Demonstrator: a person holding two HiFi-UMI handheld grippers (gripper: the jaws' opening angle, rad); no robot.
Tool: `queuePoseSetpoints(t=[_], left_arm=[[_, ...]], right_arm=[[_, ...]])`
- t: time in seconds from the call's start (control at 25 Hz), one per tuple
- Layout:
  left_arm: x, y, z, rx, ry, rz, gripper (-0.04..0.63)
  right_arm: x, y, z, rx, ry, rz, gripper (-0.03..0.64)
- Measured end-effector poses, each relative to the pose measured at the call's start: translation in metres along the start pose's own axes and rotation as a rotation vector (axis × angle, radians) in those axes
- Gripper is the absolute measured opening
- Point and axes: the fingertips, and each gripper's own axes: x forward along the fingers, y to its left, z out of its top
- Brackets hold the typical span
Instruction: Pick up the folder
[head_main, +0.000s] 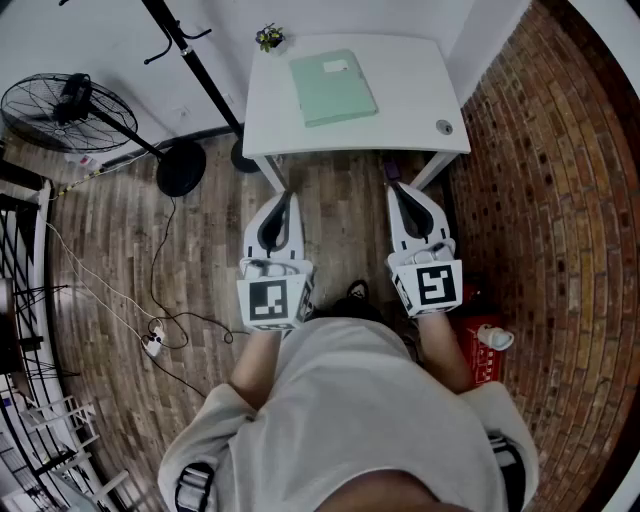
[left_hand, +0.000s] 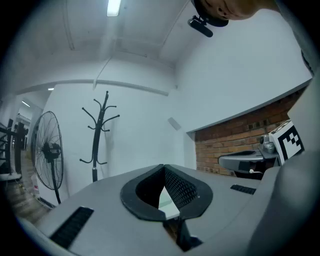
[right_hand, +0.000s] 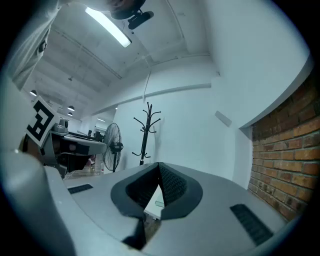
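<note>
Head view: found folder (head_main: 333, 87) flat on desk (head_main: 410, 110), left of desk centre, set back a little from desk's near edge. Read long axis as running near-to-far across desk, far end skewed slightly toward desk's left side, one short edge turned toward desk's near edge.

Placed left hand-held gripper (head_main: 286, 198) and right hand-held gripper (head_main: 398, 190) both off the desk, just short of its near edge, between the desk legs, tips aimed at desk.

Left gripper view: read jaws as pressed together at the tips, nothing pinched, only a pale sliver of desk through the loop. Right gripper view: same, closed tip to tip, empty, sliver of desk with a hint of green behind.

Judged folder ahead of both, roughly between their lines, somewhat nearer the left one; not yet touched. Judged next move as needing jaws spread, then a reach forward over desk's near edge to folder's near short edge.

Noted room: wide bare desk top right of folder, narrower strip toward desk's left edge. Small potted plant (head_main: 268, 38) at desk's far-left corner, apart from folder. Round grommet (head_main: 444, 126) near desk's near-right corner, well apart.

Noted brick wall (head_main: 540, 200) close along desk's right side; coat stand (head_main: 185, 50) and fan (head_main: 65, 112) off desk's left side.

Flagged thin flat folder as hard to get a jaw under; sliding it toward desk's near edge probably easier.
</note>
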Motion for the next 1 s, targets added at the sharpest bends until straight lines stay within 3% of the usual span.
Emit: queuePoseSetpoints(t=[0.52,0.68,1.0], left_arm=[[0.022,-0.015,-0.013,-0.036,0.029,-0.034,0.020],[0.033,-0.019,-0.019,-0.036,0.043,-0.050,0.027],[0.062,-0.032,-0.030,-0.047,0.077,-0.026,0.066]], right_arm=[[0.006,-0.012,-0.012,0.021,0.003,0.040,0.000],[0.014,-0.017,-0.016,0.034,0.009,0.057,0.043],[0.021,-0.043,-0.032,0.041,0.017,0.091,0.064]])
